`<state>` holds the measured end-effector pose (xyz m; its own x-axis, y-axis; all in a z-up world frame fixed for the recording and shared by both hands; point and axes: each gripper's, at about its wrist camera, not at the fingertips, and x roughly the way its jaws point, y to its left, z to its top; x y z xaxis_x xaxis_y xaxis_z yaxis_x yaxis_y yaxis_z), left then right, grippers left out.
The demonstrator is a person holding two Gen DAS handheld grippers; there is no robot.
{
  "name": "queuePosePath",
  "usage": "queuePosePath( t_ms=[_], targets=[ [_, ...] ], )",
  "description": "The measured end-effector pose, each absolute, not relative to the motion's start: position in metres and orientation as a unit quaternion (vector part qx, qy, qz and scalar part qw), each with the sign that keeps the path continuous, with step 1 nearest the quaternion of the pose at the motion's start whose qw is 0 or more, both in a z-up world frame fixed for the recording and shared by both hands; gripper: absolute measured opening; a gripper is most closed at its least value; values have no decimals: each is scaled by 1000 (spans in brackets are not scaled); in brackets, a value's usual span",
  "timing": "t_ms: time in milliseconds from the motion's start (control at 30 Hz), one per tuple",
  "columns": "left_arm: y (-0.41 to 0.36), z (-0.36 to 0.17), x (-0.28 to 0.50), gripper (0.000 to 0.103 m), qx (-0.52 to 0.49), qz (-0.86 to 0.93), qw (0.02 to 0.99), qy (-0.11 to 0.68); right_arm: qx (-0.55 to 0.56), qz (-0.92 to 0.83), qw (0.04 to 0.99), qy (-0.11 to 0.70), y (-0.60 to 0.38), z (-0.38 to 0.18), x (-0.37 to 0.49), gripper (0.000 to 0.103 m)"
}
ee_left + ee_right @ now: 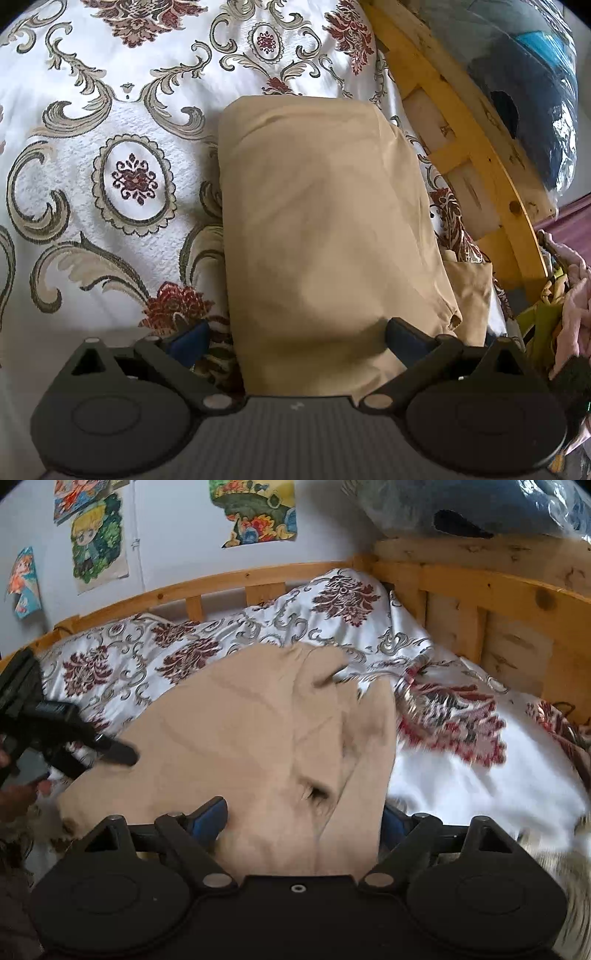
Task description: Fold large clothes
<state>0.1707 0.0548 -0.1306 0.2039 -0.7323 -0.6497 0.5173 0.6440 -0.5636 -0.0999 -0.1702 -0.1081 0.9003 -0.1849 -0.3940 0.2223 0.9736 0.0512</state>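
Note:
A tan garment (325,229) lies folded into a long rectangle on the patterned bedspread (122,177). My left gripper (295,336) is open, its blue-padded fingers (190,341) spread either side of the garment's near end. In the right wrist view the same tan garment (258,746) lies creased, with a folded flap along its right side. My right gripper (304,818) is open, with the garment's near edge between its fingers. The left gripper also shows in the right wrist view (110,751), at the garment's left edge.
A wooden bed rail (461,587) runs along the back and right of the bed. A blue plastic-wrapped bundle (480,506) rests on top of the rail. Cartoon posters (98,535) hang on the wall. Pink and green clothes (569,295) lie at the right edge.

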Motion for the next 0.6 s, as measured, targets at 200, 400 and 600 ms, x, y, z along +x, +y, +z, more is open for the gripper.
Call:
queuePosePath(
  t_ms=[200,400,600],
  targets=[
    [53,-130,170,102,-112,-407,770,479,40,-101,981,160,-206,-68,-85,87],
    [51,-129,176,102,-144,-397,779,464,91,-9,972,214,-237,-64,-17,91],
    [48,-136,186,103,-141,-404,773,468,158,8,951,264,-266,-86,14,98]
  ],
)
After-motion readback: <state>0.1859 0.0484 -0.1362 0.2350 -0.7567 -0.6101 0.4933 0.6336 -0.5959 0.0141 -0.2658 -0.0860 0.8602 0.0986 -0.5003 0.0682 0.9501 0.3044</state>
